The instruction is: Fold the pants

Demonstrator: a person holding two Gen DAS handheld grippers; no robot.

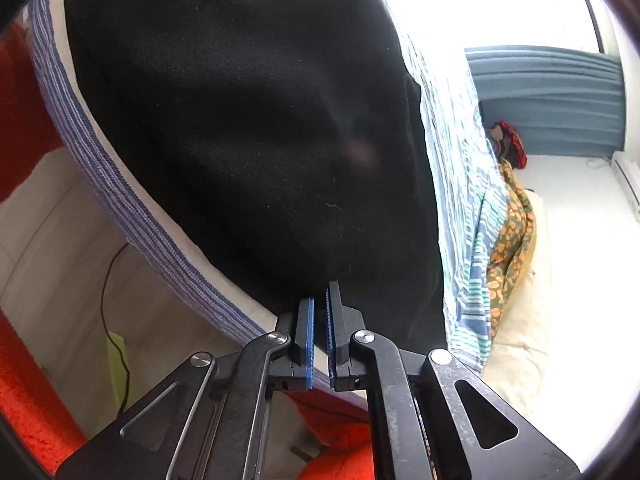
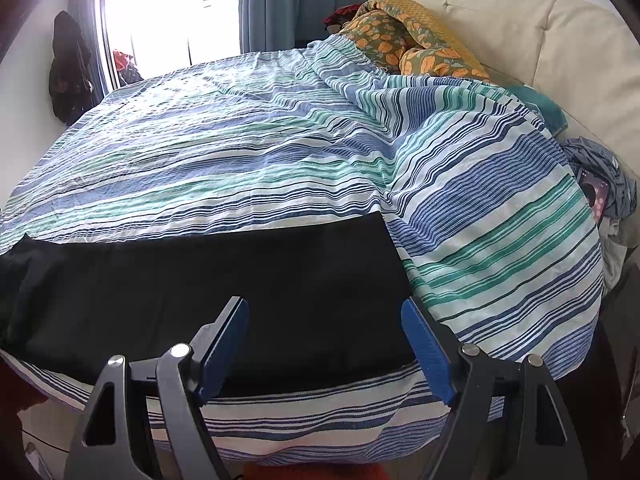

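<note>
The black pants [image 2: 208, 280] lie flat across the near edge of the striped bed cover [image 2: 280, 140]. In the left wrist view the pants [image 1: 248, 120] fill most of the frame. My left gripper [image 1: 321, 300] is shut on the pants' near edge, with black cloth pinched between its blue pads. My right gripper [image 2: 324, 308] is open and empty, its fingers spread wide just above the right part of the pants near the bed's front edge.
An orange floral quilt [image 2: 404, 36] and a cream headboard [image 2: 540, 28] are at the far right. A heap of clothes [image 2: 600, 184] lies beside the bed on the right. An orange rug [image 1: 24, 392] and a black cable [image 1: 108, 320] are on the floor.
</note>
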